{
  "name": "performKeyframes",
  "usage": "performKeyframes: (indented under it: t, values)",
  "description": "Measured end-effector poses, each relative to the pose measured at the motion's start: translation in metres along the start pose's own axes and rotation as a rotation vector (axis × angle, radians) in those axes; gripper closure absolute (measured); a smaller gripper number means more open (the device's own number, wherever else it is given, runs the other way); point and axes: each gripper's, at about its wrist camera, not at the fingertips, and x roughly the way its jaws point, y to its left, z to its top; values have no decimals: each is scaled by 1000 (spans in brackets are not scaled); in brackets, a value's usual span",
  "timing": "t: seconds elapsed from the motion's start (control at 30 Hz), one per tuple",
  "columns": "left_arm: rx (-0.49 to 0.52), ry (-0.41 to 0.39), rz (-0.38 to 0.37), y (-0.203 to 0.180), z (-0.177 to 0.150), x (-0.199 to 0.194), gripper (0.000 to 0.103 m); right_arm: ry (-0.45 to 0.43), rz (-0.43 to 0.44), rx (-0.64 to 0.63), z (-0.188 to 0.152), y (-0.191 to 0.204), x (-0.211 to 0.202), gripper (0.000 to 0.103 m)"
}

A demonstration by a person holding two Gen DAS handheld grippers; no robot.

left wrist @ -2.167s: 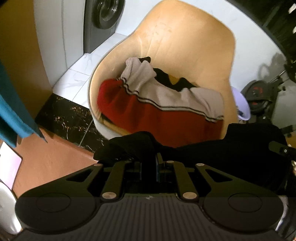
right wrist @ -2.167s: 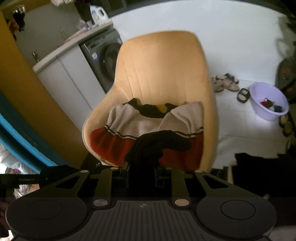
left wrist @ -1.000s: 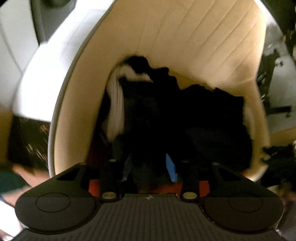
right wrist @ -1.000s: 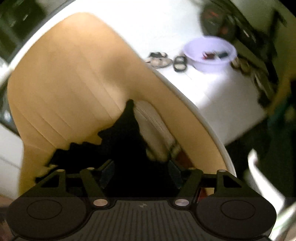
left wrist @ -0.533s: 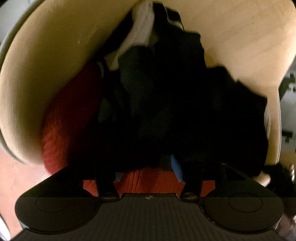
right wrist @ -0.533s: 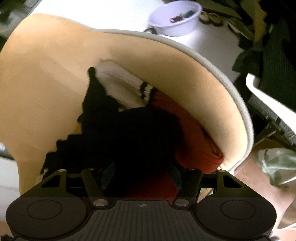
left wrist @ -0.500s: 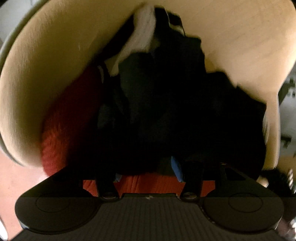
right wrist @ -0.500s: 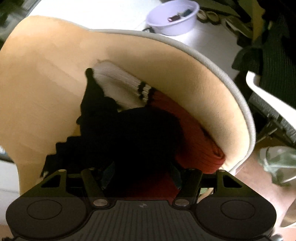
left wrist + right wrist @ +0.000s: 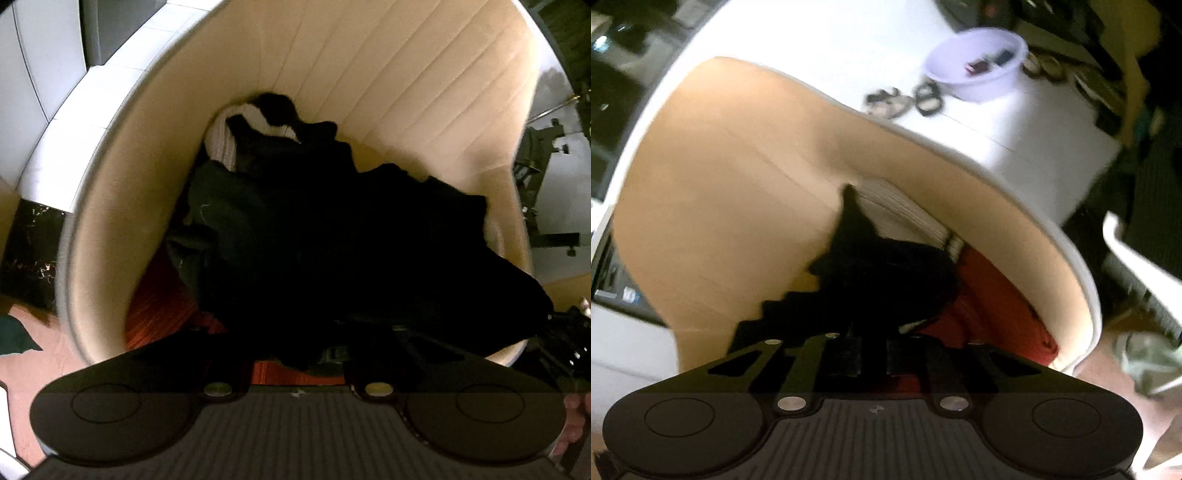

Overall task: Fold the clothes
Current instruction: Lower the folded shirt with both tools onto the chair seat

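Observation:
A black garment (image 9: 332, 236) lies heaped in the seat of a tan shell chair (image 9: 406, 81), on top of a red and cream striped garment (image 9: 159, 306). My left gripper (image 9: 299, 354) is low at the front of the seat; the black cloth hides its fingers. In the right wrist view my right gripper (image 9: 873, 354) is shut on a fold of the black garment (image 9: 882, 273). The red and cream garment (image 9: 990, 295) lies to its right in the chair (image 9: 720, 184).
A lilac basin (image 9: 975, 62) and sandals (image 9: 886, 103) sit on the white floor behind the chair. A white chair frame (image 9: 1137, 254) stands at the right. A grey appliance (image 9: 110, 29) and white tiles are at the left.
Both grippers pulled back a little from the chair seat. The right gripper's fingers have closed on the black garment. The black garment now lies spread over the striped one.

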Motion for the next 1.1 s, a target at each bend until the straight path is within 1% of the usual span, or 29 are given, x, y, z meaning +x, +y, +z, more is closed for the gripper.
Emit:
performKeyframes:
  t: [0.07, 0.1, 0.13, 0.2, 0.27, 0.33, 0.37, 0.4, 0.43, 0.47, 0.5, 0.53, 0.57, 0.6, 0.67, 0.7, 0.73, 0.77, 0.8, 0.83, 0.9, 0.93, 0.97, 1.0, 1.03, 1.07, 1.1]
  values:
    - [-6, 21, -28, 5, -13, -8, 93, -6, 9, -8, -3, 3, -16, 95]
    - [1, 34, -33, 10, -24, -6, 92, -9, -10, -23, -8, 2, -22, 95]
    - [5, 53, -23, 16, -32, 5, 92, -13, -37, -43, -15, 1, -27, 95]
    - [-35, 119, 25, 29, -46, 34, 92, 21, -119, -54, -31, -12, -27, 95]
    - [-45, 145, 70, 30, -49, 54, 90, 63, -192, -29, -47, -28, -12, 95]
    - [-41, 165, 114, 27, -47, 69, 83, 84, -232, -10, -57, -39, 4, 95]
    - [-30, 182, 132, 22, -44, 72, 82, 89, -252, -9, -58, -39, 9, 92]
    - [-15, 188, 144, 18, -41, 71, 81, 94, -278, -8, -58, -38, 14, 81]
    - [5, 187, 151, 13, -40, 66, 76, 102, -304, -4, -56, -35, 16, 76]
    - [28, 186, 161, 9, -40, 59, 64, 106, -320, 1, -55, -33, 13, 70]
    - [48, 185, 174, 5, -39, 50, 59, 103, -325, -2, -54, -30, 7, 69]
    - [63, 179, 181, 2, -38, 42, 54, 96, -326, -7, -52, -27, 1, 69]
    - [76, 171, 183, -1, -36, 34, 54, 90, -335, -16, -49, -22, -6, 67]
    - [86, 158, 183, -4, -34, 23, 54, 74, -348, -32, -44, -18, -12, 64]
    - [117, 100, 192, -12, -25, 2, 53, 16, -342, -75, -36, -8, -24, 59]
    - [138, 52, 199, -18, -17, -6, 53, -12, -328, -96, -30, -2, -26, 60]
    - [157, 6, 197, -24, -6, -10, 51, -32, -308, -119, -23, 5, -25, 59]
    - [174, -33, 188, -29, 6, -11, 43, -47, -287, -142, -16, 11, -22, 59]
    - [184, -62, 184, -32, 17, -9, 39, -59, -273, -167, -7, 18, -16, 59]
    - [182, -75, 192, -33, 30, 2, 38, -63, -263, -189, 1, 25, -7, 59]
    - [179, -80, 229, -35, 58, 30, 39, -59, -240, -229, 17, 37, 17, 58]
    - [191, -72, 257, -36, 68, 44, 41, -62, -239, -255, 24, 43, 29, 58]
    - [205, -72, 274, -38, 74, 51, 49, -56, -243, -306, 31, 50, 43, 57]
    - [221, -78, 281, -39, 77, 52, 58, -51, -258, -370, 37, 56, 57, 58]
    - [237, -85, 288, -40, 80, 53, 81, -45, -285, -434, 42, 61, 70, 58]
    - [254, -92, 295, -42, 83, 55, 93, -31, -308, -493, 46, 66, 82, 58]
    - [256, -102, 270, -42, 85, 53, 93, -17, -319, -534, 50, 69, 92, 59]
